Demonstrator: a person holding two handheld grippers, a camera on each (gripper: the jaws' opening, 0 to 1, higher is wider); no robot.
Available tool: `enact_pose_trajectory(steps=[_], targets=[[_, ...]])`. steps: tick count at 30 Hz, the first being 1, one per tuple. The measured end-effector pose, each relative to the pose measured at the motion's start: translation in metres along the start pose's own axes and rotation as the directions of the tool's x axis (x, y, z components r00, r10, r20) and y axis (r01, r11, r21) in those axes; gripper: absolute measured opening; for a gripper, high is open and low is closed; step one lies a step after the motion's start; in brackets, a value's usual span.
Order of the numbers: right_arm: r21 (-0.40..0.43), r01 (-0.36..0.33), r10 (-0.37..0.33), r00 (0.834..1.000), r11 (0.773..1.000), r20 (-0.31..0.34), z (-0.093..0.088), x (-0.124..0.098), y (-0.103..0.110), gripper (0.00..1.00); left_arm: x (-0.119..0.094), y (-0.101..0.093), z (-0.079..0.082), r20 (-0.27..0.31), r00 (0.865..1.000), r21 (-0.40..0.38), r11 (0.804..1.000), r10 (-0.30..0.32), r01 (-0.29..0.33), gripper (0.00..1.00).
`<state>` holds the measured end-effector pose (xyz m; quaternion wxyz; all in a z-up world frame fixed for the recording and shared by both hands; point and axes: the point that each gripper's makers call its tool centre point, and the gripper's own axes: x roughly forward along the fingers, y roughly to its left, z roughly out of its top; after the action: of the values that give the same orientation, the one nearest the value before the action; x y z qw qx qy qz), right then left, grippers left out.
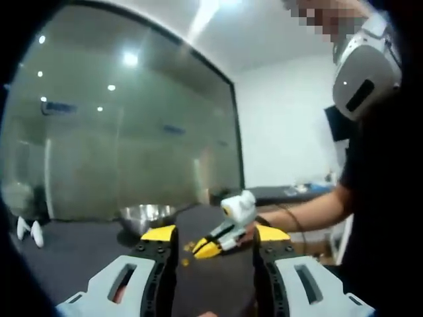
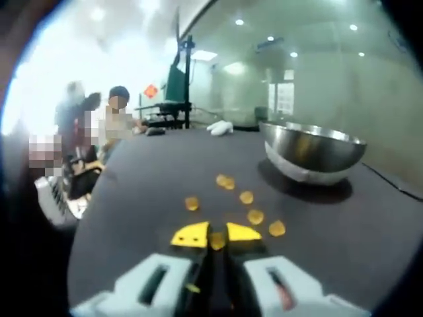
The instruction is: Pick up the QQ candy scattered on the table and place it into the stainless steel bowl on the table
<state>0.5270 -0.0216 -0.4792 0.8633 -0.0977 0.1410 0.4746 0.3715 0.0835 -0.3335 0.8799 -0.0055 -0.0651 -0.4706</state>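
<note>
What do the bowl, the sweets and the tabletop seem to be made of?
Bowl: polished metal, likely steel; it mirrors the room. Sweets: small orange-yellow discs, slightly glossy, probably gummy. Tabletop: dark matte surface, material unclear.

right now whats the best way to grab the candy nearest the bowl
Take the candy across its thin rim, coming from above. It looks like a small flat disc lying on the dark table, apart from its neighbours, so the jaws can straddle it. The stainless steel bowl beside it leaves room.
</note>
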Motion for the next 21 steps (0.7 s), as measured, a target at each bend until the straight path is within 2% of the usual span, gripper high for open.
enact_pose_trajectory(steps=[6, 7, 12, 16, 18, 21], targets=[[0.002, -0.002, 0.002, 1.000, 1.000, -0.010, 0.002, -0.003, 0.000, 0.10, 0.000, -0.003, -0.004, -0.016, 1.000, 0.014, 1.000, -0.003, 0.004, 0.45], [0.011, -0.011, 0.011, 1.000, 1.000, -0.006, 0.008, -0.007, -0.003, 0.09, 0.000, -0.003, -0.004, -0.018, 1.000, 0.019, 1.000, 0.001, 0.000, 0.45], [0.028, 0.029, -0.032, 0.995, 0.999, 0.099, 0.063, -0.019, -0.033, 0.09, -0.003, -0.003, -0.002, -0.015, 1.000, 0.022, 1.000, 0.003, -0.003, 0.44], [-0.030, 0.088, -0.082, 0.984, 0.996, 0.157, 0.111, -0.018, -0.064, 0.10, -0.004, -0.008, 0.002, -0.012, 1.000, 0.031, 1.000, 0.003, -0.003, 0.44], [-0.031, 0.096, -0.090, 0.983, 0.995, 0.160, 0.124, -0.010, -0.084, 0.10, -0.005, -0.013, 0.005, -0.006, 1.000, 0.037, 0.999, -0.007, 0.007, 0.44], [0.044, 0.167, -0.172, 0.968, 0.985, 0.182, 0.144, 0.000, -0.125, 0.10, -0.005, -0.015, 0.003, -0.016, 1.000, 0.051, 0.999, -0.005, 0.006, 0.44]])
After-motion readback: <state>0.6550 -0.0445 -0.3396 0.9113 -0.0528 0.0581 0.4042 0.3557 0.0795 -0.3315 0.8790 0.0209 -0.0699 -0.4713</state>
